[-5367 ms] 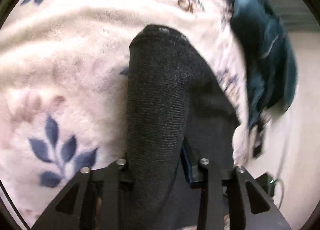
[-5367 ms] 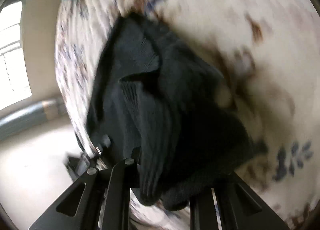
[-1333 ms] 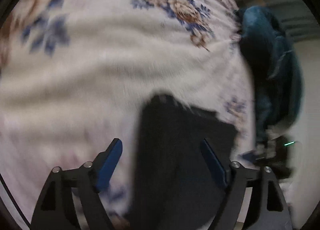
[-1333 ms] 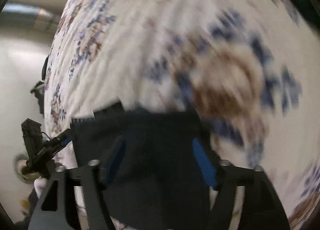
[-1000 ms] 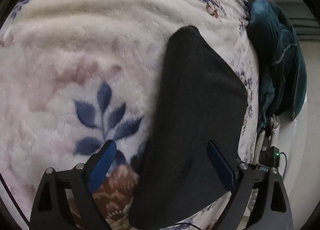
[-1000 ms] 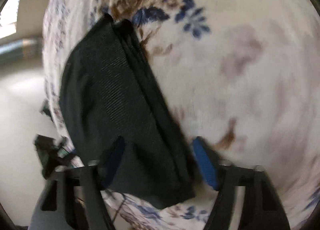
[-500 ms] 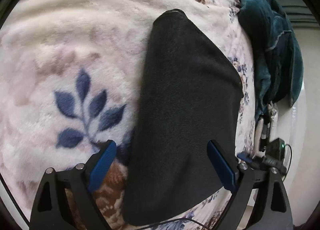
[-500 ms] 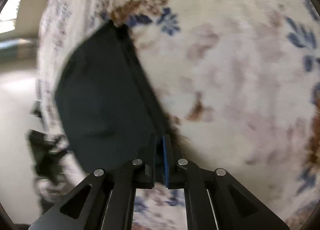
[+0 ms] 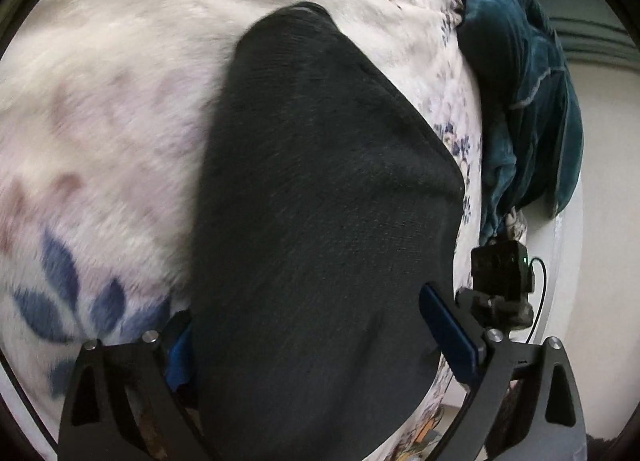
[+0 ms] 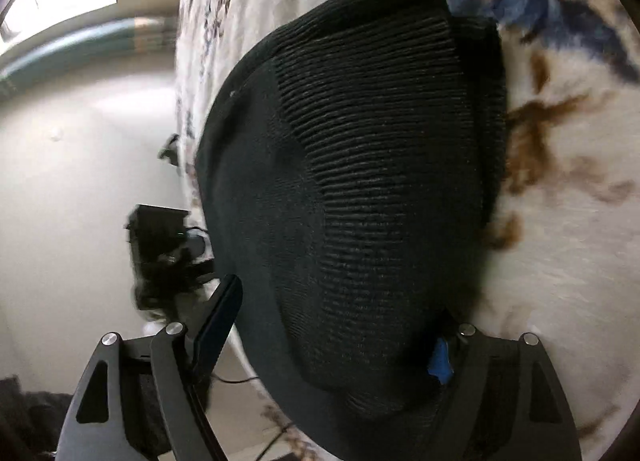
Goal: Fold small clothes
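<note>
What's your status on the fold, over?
Left gripper open, right gripper open, both straddling the black garment. Garment flat on the floral blanket. Teal cloth off to the side.

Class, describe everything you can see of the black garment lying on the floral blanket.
The black garment is a dark knit piece, smooth in the left wrist view and ribbed in the right. It lies folded and fairly flat on the fluffy floral blanket, near its edge. The open left gripper and right gripper each straddle one end; whether the fingers touch it is unclear.
</note>
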Demonstrator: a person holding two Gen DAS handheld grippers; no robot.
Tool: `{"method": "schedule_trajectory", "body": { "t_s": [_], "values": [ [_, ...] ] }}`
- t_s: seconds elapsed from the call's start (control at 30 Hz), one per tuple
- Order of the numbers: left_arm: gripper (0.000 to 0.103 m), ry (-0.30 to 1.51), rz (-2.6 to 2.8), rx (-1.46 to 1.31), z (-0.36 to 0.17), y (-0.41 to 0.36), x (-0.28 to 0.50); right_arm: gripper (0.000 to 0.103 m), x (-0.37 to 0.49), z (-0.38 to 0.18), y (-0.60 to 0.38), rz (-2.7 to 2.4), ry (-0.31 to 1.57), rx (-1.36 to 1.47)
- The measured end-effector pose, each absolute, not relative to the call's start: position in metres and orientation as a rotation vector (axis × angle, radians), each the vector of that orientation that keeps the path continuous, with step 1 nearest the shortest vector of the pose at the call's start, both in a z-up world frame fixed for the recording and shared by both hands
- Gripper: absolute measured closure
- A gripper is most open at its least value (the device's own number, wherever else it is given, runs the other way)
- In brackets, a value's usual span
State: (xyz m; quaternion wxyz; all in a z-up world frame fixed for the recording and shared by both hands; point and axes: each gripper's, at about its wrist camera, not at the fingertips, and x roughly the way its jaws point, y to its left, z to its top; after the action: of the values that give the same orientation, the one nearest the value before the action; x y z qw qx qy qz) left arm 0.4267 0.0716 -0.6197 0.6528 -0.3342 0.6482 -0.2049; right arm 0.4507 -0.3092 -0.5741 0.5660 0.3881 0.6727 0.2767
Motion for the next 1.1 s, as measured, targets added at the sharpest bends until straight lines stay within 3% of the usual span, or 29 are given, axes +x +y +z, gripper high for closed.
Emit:
{"method": "schedule_trajectory", "body": {
  "t_s": [0.27,0.43,0.53,0.6,0.67,0.97,1.1],
  "values": [
    [0.003,1.49,-0.513,-0.742,-0.615,0.077,0.422,0.024,0.422,-0.553,-0.366,0.374,1.603,0.814],
    [0.003,1.49,-0.51,-0.766,-0.615,0.082,0.416,0.024,0.367,-0.578,-0.377,0.401,1.769,0.974],
    [0.003,1.488,-0.509,-0.769,-0.616,0.082,0.414,0.024,0.345,-0.575,-0.381,0.349,1.682,1.07],
    [0.003,1.491,-0.508,-0.762,-0.616,0.082,0.414,0.04,0.336,-0.57,-0.381,0.29,1.549,1.148],
    [0.003,1.496,-0.506,-0.75,-0.616,0.08,0.415,0.095,0.329,-0.564,-0.382,0.205,1.505,1.113],
    [0.003,1.504,-0.507,-0.724,-0.614,0.075,0.415,0.097,0.287,-0.465,-0.361,0.026,1.252,0.897],
    [0.003,1.506,-0.503,-0.725,-0.614,0.075,0.415,0.097,0.287,-0.481,-0.364,-0.017,1.41,0.726]
  ]
}}
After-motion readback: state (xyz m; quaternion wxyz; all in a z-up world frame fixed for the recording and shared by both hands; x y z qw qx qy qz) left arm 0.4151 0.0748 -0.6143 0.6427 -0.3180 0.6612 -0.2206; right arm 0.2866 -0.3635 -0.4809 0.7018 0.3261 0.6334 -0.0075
